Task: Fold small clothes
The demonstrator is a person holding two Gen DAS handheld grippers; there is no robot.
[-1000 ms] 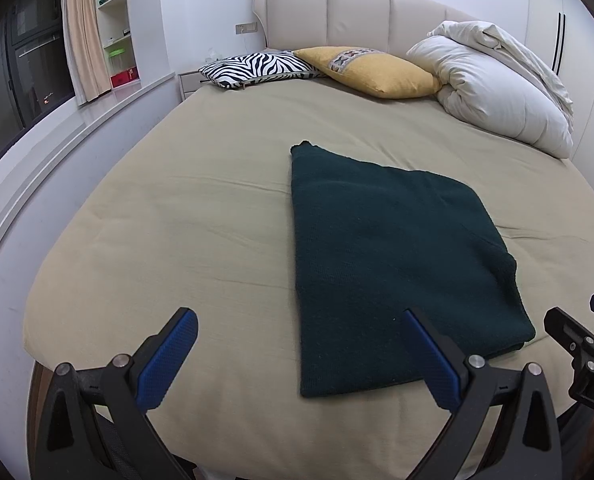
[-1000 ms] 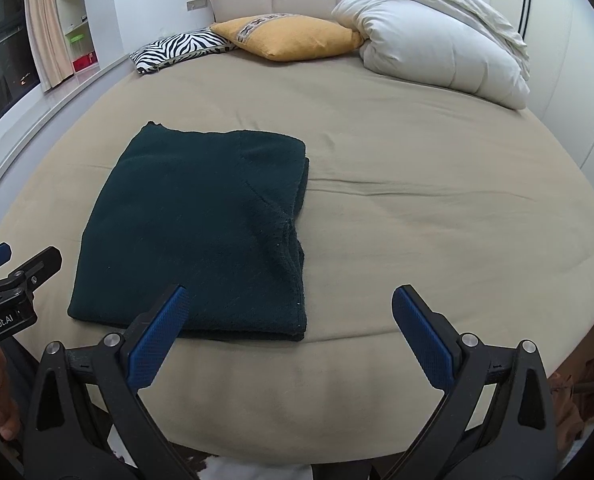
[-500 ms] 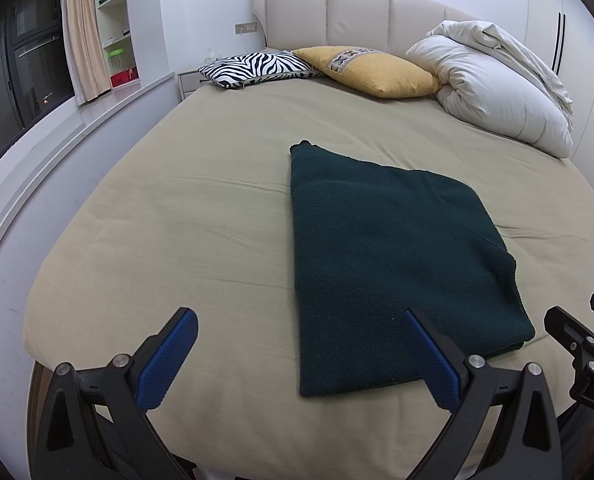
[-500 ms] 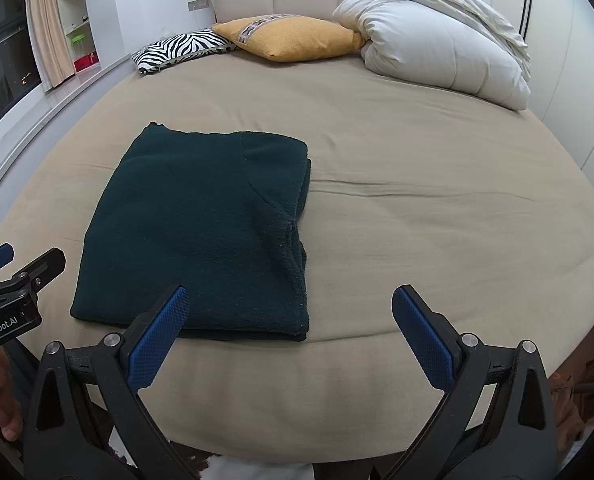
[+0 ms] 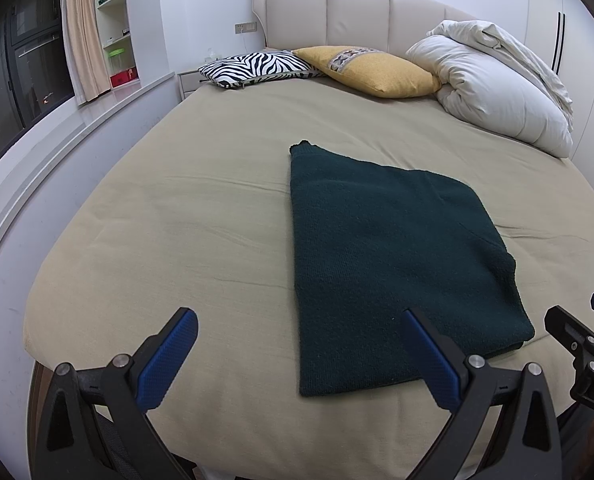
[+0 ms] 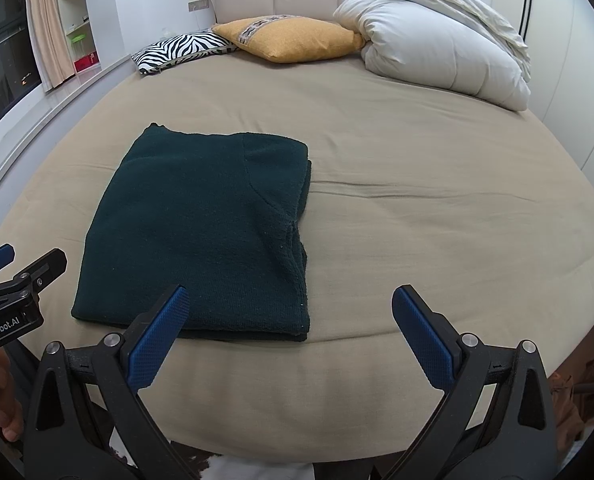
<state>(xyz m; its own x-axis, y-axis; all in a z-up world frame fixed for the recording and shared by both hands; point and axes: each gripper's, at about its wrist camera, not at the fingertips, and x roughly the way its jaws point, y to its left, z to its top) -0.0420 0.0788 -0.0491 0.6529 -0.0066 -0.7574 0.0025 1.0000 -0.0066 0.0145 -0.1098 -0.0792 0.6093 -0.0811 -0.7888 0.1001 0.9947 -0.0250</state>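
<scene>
A dark green knitted garment (image 5: 389, 256) lies folded into a flat rectangle on the beige bed (image 5: 201, 216); it also shows in the right wrist view (image 6: 201, 232). My left gripper (image 5: 297, 332) is open and empty, held above the near edge of the bed at the garment's near left corner. My right gripper (image 6: 291, 312) is open and empty, held above the near edge at the garment's near right corner. Neither touches the cloth. The right gripper's tip shows at the edge of the left wrist view (image 5: 577, 332).
A zebra pillow (image 5: 257, 66), a yellow pillow (image 5: 373, 72) and a rolled white duvet (image 5: 493, 84) lie at the headboard. A white ledge (image 5: 37, 168) runs along the bed's left side. White wardrobe doors (image 6: 569, 92) stand at the right.
Both grippers have drifted back very slightly from the garment and stay open. The garment has not moved.
</scene>
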